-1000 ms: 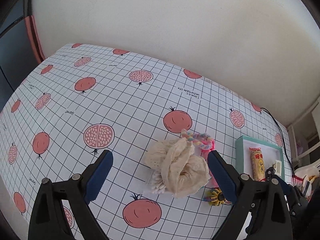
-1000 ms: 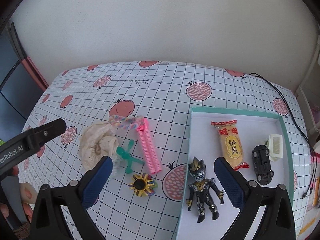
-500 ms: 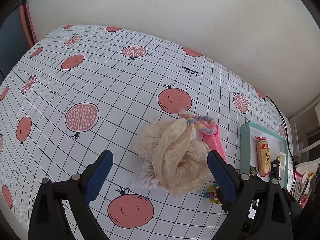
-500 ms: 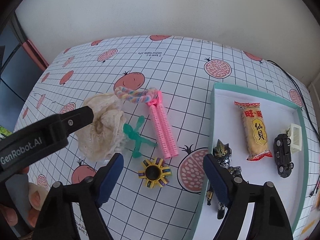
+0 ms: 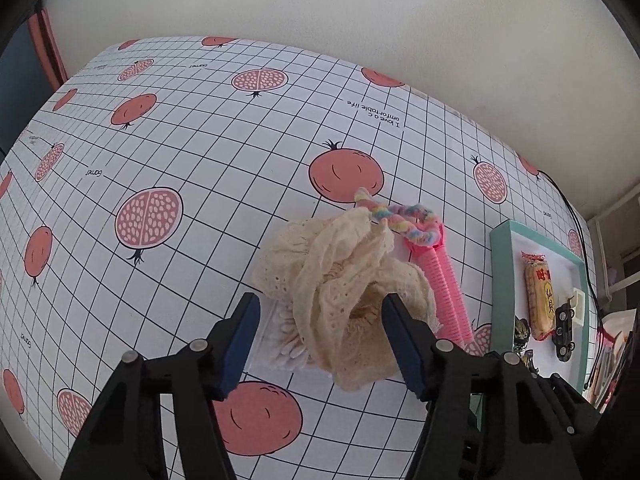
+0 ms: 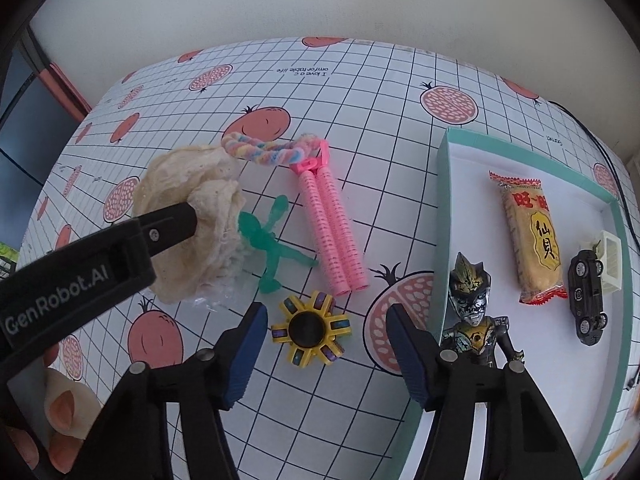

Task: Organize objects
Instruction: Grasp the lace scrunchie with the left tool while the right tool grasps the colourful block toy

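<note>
Left wrist view: the left gripper (image 5: pixel 320 336) is spread wide around the cream lace cloth (image 5: pixel 340 280), holding nothing. Closing here could snag only a loose fold, or drag along the cotton swabs (image 5: pixel 286 344) tucked under the cloth.

Right wrist view: the right gripper (image 6: pixel 324 336), open and empty, brackets the yellow spinner (image 6: pixel 310 328) (flat, so it may skid). The tray (image 6: pixel 446 200) sits just right. Pomegranate-print tablecloth (image 6: pixel 360 80), plain white wall (image 6: pixel 280 0).

Pomegranate-print tablecloth (image 5: pixel 224 152), white wall (image 5: pixel 320 12), black cable (image 6: pixel 576 118)
</note>
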The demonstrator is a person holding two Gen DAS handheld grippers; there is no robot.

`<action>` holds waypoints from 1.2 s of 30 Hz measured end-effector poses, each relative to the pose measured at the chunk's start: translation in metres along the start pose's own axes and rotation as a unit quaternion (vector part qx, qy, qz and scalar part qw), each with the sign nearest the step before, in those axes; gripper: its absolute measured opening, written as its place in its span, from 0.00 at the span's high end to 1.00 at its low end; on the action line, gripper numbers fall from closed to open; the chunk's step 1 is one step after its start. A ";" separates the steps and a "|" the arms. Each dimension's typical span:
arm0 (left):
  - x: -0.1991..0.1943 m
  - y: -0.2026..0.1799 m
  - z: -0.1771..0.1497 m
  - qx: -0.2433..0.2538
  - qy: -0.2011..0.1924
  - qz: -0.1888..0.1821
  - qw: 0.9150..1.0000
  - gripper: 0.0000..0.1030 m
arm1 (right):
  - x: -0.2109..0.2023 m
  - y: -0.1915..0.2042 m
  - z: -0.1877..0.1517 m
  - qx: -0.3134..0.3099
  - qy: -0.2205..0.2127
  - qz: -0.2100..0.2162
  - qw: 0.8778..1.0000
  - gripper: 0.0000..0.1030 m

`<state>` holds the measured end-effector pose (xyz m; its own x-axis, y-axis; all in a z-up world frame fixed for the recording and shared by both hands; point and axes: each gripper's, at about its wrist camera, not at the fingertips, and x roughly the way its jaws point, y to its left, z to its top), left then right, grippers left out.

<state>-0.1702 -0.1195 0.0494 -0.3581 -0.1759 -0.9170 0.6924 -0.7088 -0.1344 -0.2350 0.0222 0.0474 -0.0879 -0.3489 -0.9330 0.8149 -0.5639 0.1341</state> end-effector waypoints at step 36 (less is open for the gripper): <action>0.006 -0.002 0.000 0.001 0.013 -0.002 1.000 0.90 | 0.007 0.005 -0.002 -0.017 0.008 0.000 1.000 0.61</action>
<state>-0.1738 -0.1185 0.0442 -0.3448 -0.1554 -0.9257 0.6895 -0.7111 -0.1374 -0.2304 0.0181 0.0406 -0.0797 -0.3369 -0.9382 0.8343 -0.5376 0.1221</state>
